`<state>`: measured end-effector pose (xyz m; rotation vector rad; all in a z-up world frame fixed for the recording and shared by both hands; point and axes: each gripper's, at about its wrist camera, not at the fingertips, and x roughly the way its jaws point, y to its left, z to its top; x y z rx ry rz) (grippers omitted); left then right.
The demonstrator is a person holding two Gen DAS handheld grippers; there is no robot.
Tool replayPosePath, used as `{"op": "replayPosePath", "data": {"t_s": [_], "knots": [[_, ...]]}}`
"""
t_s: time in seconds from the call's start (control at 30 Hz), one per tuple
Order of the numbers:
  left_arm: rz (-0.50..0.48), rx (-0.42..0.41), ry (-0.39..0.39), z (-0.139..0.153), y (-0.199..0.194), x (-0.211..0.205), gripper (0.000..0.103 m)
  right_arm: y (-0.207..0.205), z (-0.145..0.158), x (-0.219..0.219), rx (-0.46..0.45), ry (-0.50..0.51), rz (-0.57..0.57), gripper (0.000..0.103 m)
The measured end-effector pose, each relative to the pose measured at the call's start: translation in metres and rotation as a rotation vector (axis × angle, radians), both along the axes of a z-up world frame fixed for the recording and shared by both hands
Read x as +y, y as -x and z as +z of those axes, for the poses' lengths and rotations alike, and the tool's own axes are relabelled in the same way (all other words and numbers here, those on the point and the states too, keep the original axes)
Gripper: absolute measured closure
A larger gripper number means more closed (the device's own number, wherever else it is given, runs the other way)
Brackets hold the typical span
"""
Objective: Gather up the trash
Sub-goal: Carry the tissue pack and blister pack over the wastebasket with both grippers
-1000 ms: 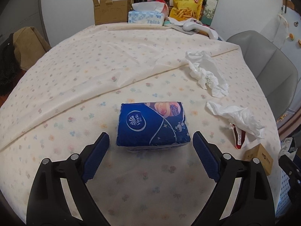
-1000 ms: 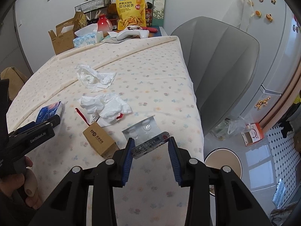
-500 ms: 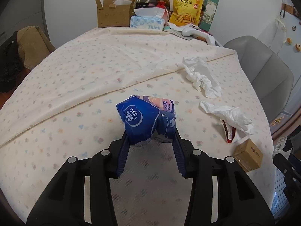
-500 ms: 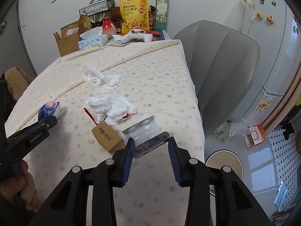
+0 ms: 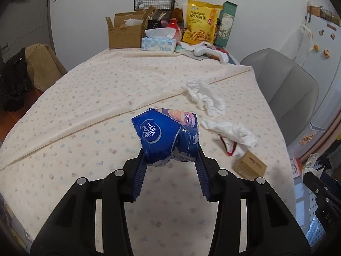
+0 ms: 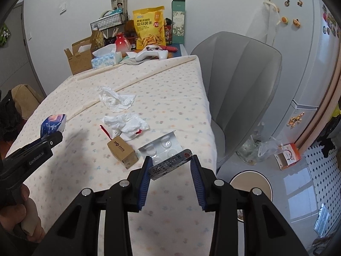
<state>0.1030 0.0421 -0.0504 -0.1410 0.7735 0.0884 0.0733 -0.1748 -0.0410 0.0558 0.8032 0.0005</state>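
Observation:
My left gripper is shut on a blue Vinda tissue pack, squeezed and held above the table; the pack also shows in the right wrist view. My right gripper is shut on a white blister tray with a printed foil edge, held over the table's right edge. Two crumpled white tissues, a red wrapper and a small brown box lie on the tablecloth.
A cardboard box, tissue box, snack bag and white handheld device stand at the table's far end. A grey chair is beside the table. A round bin and a fridge are to the right.
My left gripper closed on the blue tissue pack and lifted it off the table. My right gripper kept its hold on the blister tray and rose slightly.

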Motion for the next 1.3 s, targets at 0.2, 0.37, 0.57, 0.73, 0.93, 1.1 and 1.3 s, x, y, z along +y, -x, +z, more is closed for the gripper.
{"op": "replayPosePath", "data": {"t_s": [0.2,0.37,0.57,0.73,0.93,1.1,1.3], "knots": [[-0.048,-0.031,0.005,0.012,0.004,-0.032,0.059,0.013,0.007,-0.028,-0.015,0.005,-0.048,0.066],[-0.113,-0.042,0.001,0.018,0.005,-0.069,0.059,0.023,0.012,-0.058,-0.030,0.001,-0.103,0.066],[-0.183,-0.056,-0.008,0.025,0.001,-0.112,0.059,0.031,0.013,-0.096,-0.038,-0.009,-0.168,0.066],[-0.241,-0.052,-0.017,0.024,-0.005,-0.152,0.059,0.034,0.011,-0.125,-0.039,-0.022,-0.222,0.066],[-0.333,-0.030,-0.035,0.017,-0.013,-0.207,0.059,0.033,0.001,-0.162,-0.023,-0.039,-0.281,0.066],[-0.397,-0.001,-0.055,0.006,-0.025,-0.249,0.059,0.031,-0.014,-0.199,0.004,-0.065,-0.340,0.066],[-0.465,0.031,-0.076,-0.005,-0.036,-0.297,0.059,0.024,-0.027,-0.235,0.026,-0.090,-0.384,0.066]]}}
